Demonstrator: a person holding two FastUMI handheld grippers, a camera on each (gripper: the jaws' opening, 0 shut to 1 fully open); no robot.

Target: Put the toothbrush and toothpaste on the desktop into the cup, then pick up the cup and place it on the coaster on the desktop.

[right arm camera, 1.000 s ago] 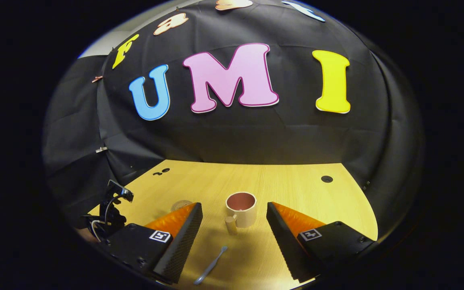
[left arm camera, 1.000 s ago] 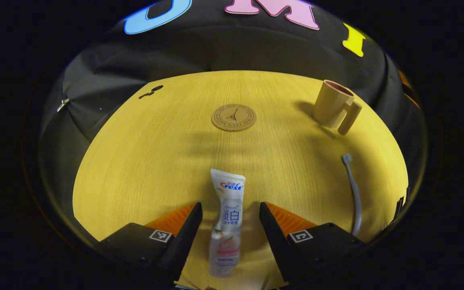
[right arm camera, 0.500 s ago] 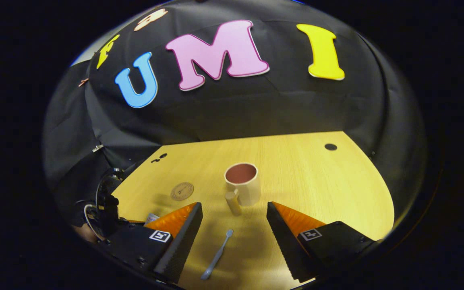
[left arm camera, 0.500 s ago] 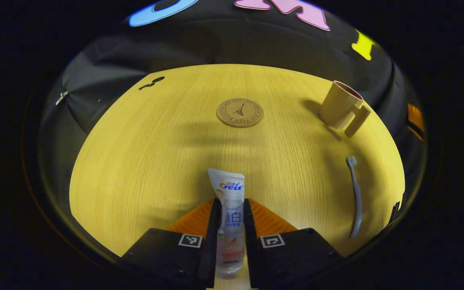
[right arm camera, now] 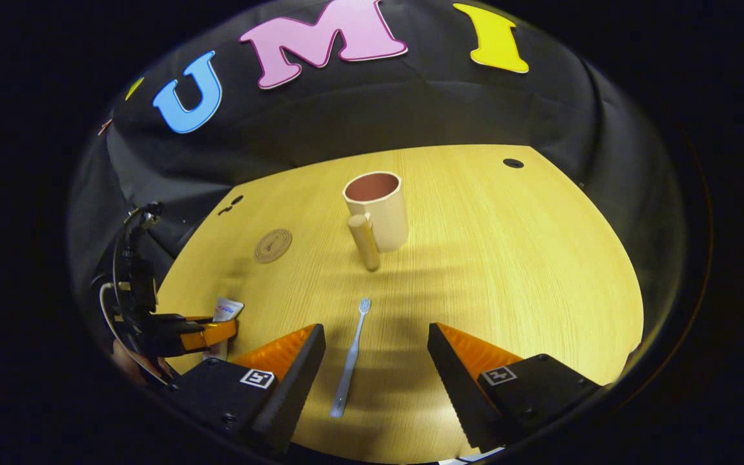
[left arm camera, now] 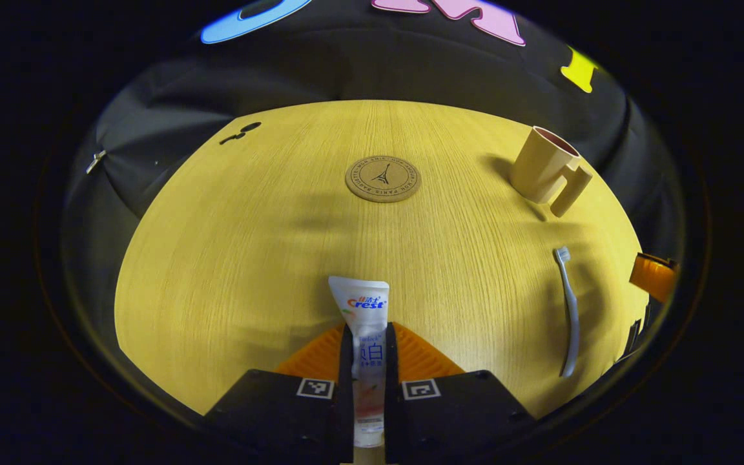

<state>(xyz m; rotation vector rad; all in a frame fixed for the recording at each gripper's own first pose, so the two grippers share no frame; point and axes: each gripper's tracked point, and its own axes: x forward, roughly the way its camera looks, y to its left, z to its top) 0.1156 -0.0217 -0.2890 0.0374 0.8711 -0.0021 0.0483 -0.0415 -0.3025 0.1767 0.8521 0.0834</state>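
Observation:
My left gripper (left arm camera: 368, 361) is shut on the white toothpaste tube (left arm camera: 364, 310), which lies lengthwise between its fingers and points away over the wooden desktop (left arm camera: 249, 245). The right gripper view shows that same gripper (right arm camera: 207, 332) at the far left, clamped on the tube (right arm camera: 225, 311). My right gripper (right arm camera: 375, 368) stands open low over the desk. The grey toothbrush (right arm camera: 350, 358) lies between its fingers, nearer the left one, head pointing at the cup. The beige cup (right arm camera: 378, 210) stands upright beyond it, handle toward me. The round cork coaster (left arm camera: 383, 179) lies mid-desk.
The cup (left arm camera: 547, 169) and toothbrush (left arm camera: 568, 310) sit at the right of the left gripper view, where an orange finger of my right gripper (left arm camera: 653, 276) pokes in. Small holes (right arm camera: 512, 163) mark the desk's far part. Black cloth walls close in behind.
My left gripper closed on the toothpaste tube and now holds it slightly higher. My right gripper tilted down and came forward over the toothbrush, staying open.

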